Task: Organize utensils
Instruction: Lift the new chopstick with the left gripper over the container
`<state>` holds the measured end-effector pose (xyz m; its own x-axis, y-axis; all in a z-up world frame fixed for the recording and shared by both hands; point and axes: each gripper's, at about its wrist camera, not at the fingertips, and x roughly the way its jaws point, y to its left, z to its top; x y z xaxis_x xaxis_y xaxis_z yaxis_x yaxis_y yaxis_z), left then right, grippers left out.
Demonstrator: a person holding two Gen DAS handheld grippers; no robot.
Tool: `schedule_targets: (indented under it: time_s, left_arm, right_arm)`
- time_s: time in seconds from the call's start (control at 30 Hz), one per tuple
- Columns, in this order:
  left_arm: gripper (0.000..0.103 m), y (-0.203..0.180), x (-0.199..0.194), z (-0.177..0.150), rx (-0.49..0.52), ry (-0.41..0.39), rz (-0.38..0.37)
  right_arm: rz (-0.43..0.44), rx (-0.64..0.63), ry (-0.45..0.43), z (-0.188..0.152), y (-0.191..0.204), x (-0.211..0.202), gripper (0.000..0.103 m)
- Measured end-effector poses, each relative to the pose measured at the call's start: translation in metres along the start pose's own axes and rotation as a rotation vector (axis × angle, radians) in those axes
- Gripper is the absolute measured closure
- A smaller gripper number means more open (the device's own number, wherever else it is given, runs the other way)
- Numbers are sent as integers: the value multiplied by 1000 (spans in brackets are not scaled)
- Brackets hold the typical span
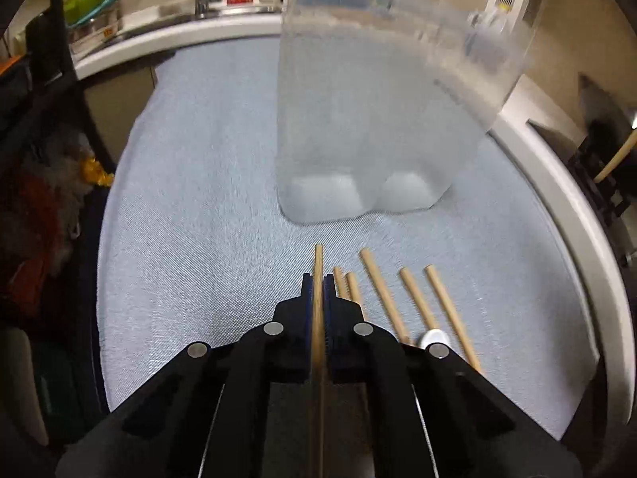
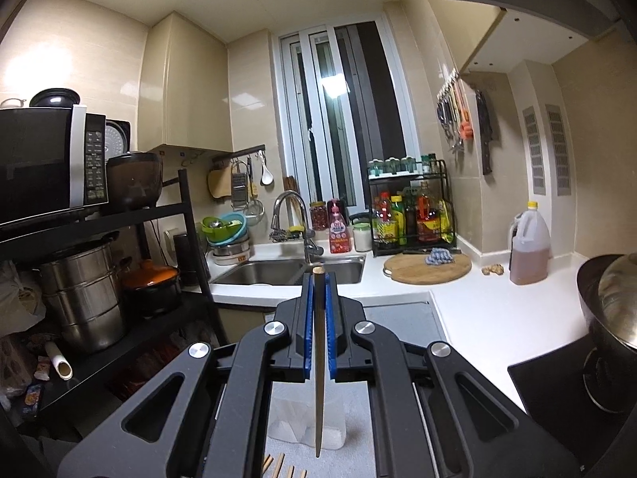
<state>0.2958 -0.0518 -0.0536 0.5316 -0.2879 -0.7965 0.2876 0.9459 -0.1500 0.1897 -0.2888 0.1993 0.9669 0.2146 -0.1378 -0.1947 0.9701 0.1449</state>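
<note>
My left gripper is shut on a wooden chopstick that runs along its fingers, low over the blue-grey mat. Several more wooden chopsticks lie on the mat just right of it, with a metal spoon tip. A tall clear plastic holder stands on the mat just ahead. My right gripper is shut on another chopstick, held raised with its thin end pointing down over the holder.
A sink with a tap, bottles, a spice rack and a round cutting board lie beyond. A black shelf with a microwave and pots stands left. A pan on the stove is at the right.
</note>
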Motion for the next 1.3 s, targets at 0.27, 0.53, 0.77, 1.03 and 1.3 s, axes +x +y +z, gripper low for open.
schedule_targets:
  time_s: [0.27, 0.53, 0.77, 1.03, 1.3]
  left_arm:
    - [98, -10, -71, -1, 28, -126, -60]
    - [98, -17, -131, -1, 68, -219, -101]
    - [98, -31, -173, 7, 121, -304, -98]
    - [98, -36, -216, 45, 144, -430, -62]
    - [98, -50, -261, 95, 193, -562, -33]
  right_arm:
    - [-9, 17, 13, -10, -4, -6, 97]
    - [14, 23, 6, -9, 2, -17, 97]
    - [48, 1, -4, 4, 15, -20, 97]
    - [55, -20, 17, 22, 28, 5, 97]
    - [49, -40, 53, 30, 36, 33, 97]
